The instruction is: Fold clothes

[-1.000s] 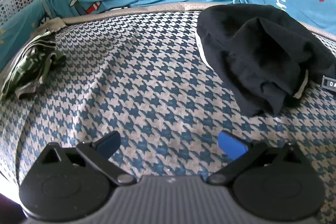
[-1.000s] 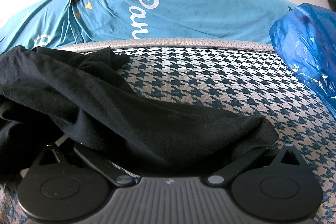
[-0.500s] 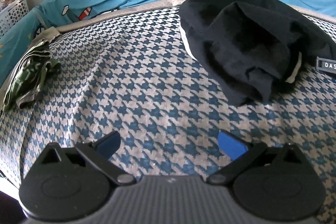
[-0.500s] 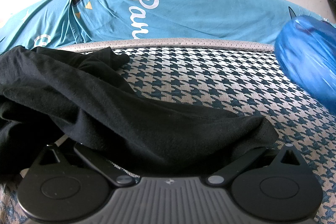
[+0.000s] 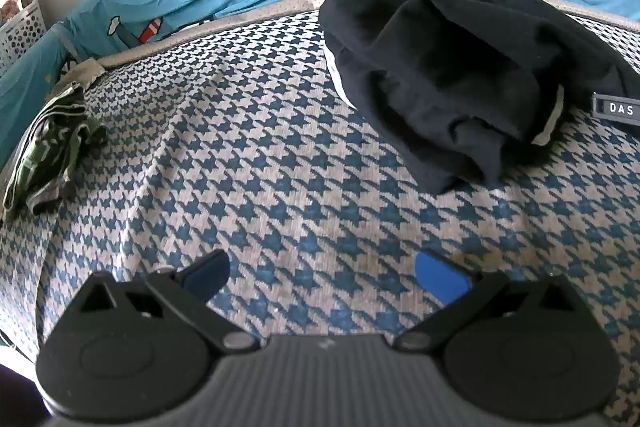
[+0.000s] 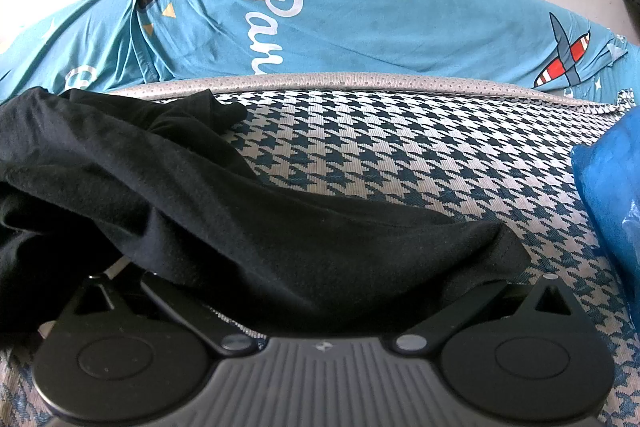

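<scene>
Black, soft knit cloth fills the near part of the right wrist view: the black garment point(image 6: 248, 227) lies draped straight over the right tool point(image 6: 320, 311), hiding both fingertips, so whether that tool is apart, together, or clamped on the cloth cannot be told. In the left wrist view the left tool point(image 5: 322, 275) hangs just above bare surface with its two blue fingertips point(image 5: 440, 281) spread well apart and nothing between them.

Under both tools lies a bed point(image 5: 256, 163) covered in a blue and white houndstooth weave, slightly wrinkled. The garment sits to the far right of the left tool, well apart from it, bunched in a loose heap with several overlapping layers. A pale neckband edge point(image 5: 554, 121) curves along its right side, and a small dark label point(image 5: 618, 109) reading DAS sticks out beside that.

To the far left, near the bed's edge, a crumpled green patterned garment point(image 5: 52, 151) rests apart from the black one. A blue plastic bag point(image 6: 608, 219) lies at the right edge of the bed. Beyond the bed's grey piped border, a teal printed sheet point(image 6: 340, 23) with white lettering and red shapes runs along the back, and a white perforated basket point(image 5: 20, 27) stands at the far left.

The black garment looks light, limp and thin, likely to sag and cling rather than hold a shape. It probably needs spreading flat first; the neckband or a hem corner would seem the firmest place to pinch.
</scene>
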